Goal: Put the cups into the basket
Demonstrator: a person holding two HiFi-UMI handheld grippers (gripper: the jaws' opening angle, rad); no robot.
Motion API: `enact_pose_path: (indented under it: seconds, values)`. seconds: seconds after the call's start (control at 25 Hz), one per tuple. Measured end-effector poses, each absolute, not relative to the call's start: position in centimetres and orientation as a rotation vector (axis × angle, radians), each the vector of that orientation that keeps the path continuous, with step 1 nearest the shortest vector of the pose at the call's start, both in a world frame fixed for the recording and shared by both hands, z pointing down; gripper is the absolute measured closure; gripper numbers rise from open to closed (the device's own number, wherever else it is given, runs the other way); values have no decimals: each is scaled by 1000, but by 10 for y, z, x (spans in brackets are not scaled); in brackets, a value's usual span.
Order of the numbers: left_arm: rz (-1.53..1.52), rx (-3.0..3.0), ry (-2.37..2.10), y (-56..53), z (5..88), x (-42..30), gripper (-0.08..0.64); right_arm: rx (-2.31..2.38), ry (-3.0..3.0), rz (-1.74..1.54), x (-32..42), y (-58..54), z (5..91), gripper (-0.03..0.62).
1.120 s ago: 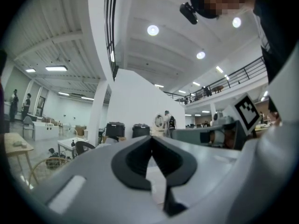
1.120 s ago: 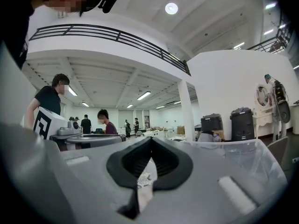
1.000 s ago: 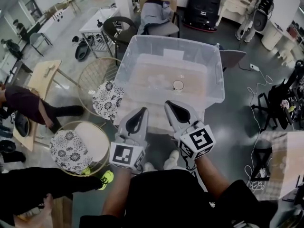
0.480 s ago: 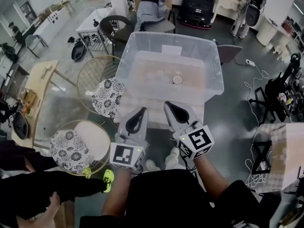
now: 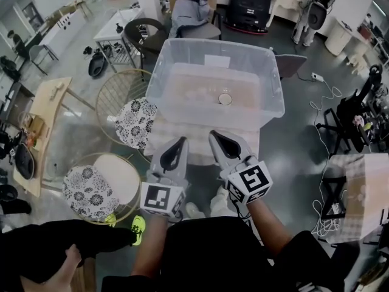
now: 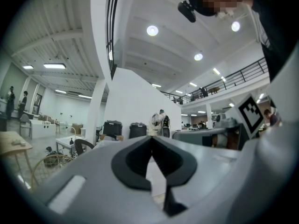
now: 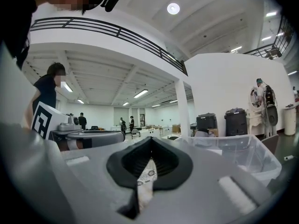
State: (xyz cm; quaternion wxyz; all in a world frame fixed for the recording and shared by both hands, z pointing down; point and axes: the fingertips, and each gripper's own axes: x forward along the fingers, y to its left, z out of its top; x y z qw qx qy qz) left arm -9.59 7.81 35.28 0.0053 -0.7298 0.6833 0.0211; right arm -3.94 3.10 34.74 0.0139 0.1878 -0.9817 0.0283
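Near the bottom of the head view we see the left gripper (image 5: 180,142) and the right gripper (image 5: 214,136) side by side. Both point level toward a large clear plastic tub (image 5: 176,62). The tips are just short of the tub's near wall and do not touch it.

We read the left gripper's dark fingers (image 6: 131,164) as clenched: the tips meet and nothing is between them. The right gripper's fingers (image 7: 126,164) are the same, pressed together and empty, with only patterned cloth visible past them.

The tub sits on a bench (image 5: 197,143) covered with pale cloth. One small round clear cup (image 5: 225,98) stands upright on the tub's floor, right of centre and toward the near wall. Left of it are fainter pale shapes (image 5: 196,94), too blurred for us to name.

Two round wire-frame stools with black-and-white floral cushions stand left of the bench, one (image 5: 135,123) just beside it and one (image 5: 91,190) nearer the person. The right gripper view shows the tub's rim on its right side.
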Motion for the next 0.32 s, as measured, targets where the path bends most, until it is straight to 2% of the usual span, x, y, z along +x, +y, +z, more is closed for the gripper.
enact_pose_path:
  seconds: [0.32]
  values:
    - [49,-2292,2130,80,354,-99,555,575,-3053,87,-44,32,350,591]
